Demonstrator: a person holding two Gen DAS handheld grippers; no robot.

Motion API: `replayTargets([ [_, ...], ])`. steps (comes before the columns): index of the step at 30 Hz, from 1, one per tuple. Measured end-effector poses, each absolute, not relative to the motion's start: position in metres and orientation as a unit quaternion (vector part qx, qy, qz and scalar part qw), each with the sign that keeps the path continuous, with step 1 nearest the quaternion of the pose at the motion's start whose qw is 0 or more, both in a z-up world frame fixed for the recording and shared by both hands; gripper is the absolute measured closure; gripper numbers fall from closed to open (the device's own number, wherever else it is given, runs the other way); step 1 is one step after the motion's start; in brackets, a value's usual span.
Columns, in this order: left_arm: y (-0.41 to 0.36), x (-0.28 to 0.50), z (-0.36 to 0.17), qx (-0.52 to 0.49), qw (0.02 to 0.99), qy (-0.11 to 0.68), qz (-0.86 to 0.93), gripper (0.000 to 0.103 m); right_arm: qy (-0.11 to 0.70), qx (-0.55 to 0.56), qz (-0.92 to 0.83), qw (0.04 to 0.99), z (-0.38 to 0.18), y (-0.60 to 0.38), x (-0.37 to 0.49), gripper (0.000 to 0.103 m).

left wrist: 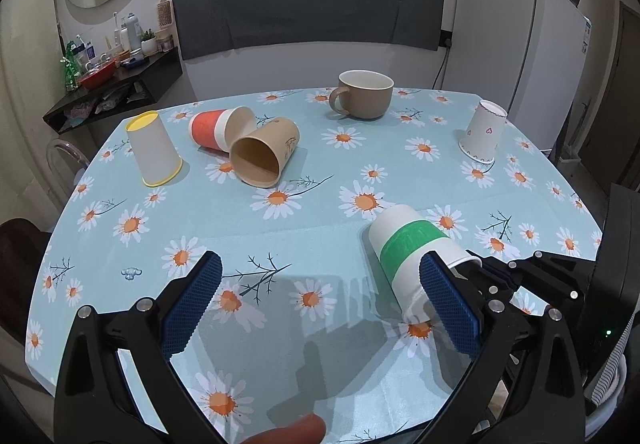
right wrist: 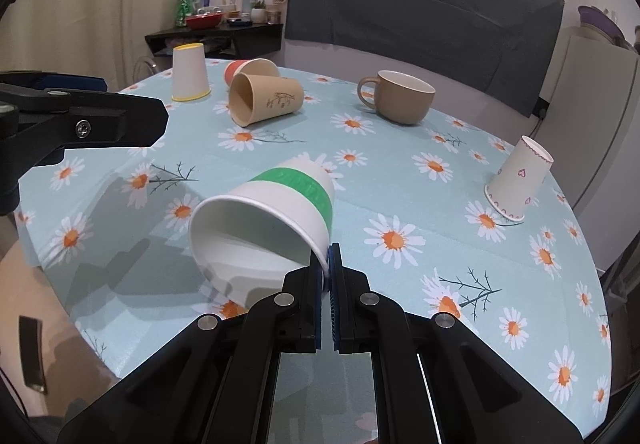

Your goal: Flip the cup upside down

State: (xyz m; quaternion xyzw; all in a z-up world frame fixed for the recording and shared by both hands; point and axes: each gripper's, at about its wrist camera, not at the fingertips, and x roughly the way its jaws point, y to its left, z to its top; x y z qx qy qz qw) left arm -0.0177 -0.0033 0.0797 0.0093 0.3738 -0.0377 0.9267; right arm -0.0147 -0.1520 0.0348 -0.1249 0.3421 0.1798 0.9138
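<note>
— Green-banded paper cup: who has it?
— Right gripper, jaws pinched on its rim; it lies tipped on the daisy tablecloth.
— And the left gripper?
— Spread wide, holding nothing.
— Progress?
— Grasped only; turning it mouth-down remains.

Green-banded white cup, tipped sideways

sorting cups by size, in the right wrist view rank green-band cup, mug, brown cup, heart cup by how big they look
1. green-band cup, though it is nearest the camera
2. mug
3. brown cup and heart cup: too alike to rank
</note>
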Motion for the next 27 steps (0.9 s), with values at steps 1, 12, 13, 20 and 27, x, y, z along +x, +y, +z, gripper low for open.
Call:
replayTargets([
  [1,-0.003,-0.018,0.079,0.008,0.926,0.376,-0.037,0.006,0.344,-0.122,0.181,0.913,0.034,-0.152,-0.015,0.098],
  [12,-0.004,-0.004,0.071,-0.019,0.913,0.404,-0.060,0.006,0.350,-0.131,0.191,0.908,0.033,-0.158,-0.019,0.047],
  [13,-0.005,-0.001,0.070,-0.019,0.912,0.405,-0.059,0.006,0.347,-0.132,0.190,0.909,0.033,-0.160,-0.019,0.043],
  [20,-0.018,0.021,0.063,-0.021,0.893,0.447,-0.053,0.006,0.349,-0.143,0.190,0.907,0.033,-0.176,-0.024,0.021],
  [27,-0.022,0.045,0.051,-0.070,0.857,0.508,-0.051,0.006,0.348,-0.155,0.180,0.907,0.037,-0.198,-0.030,0.017],
])
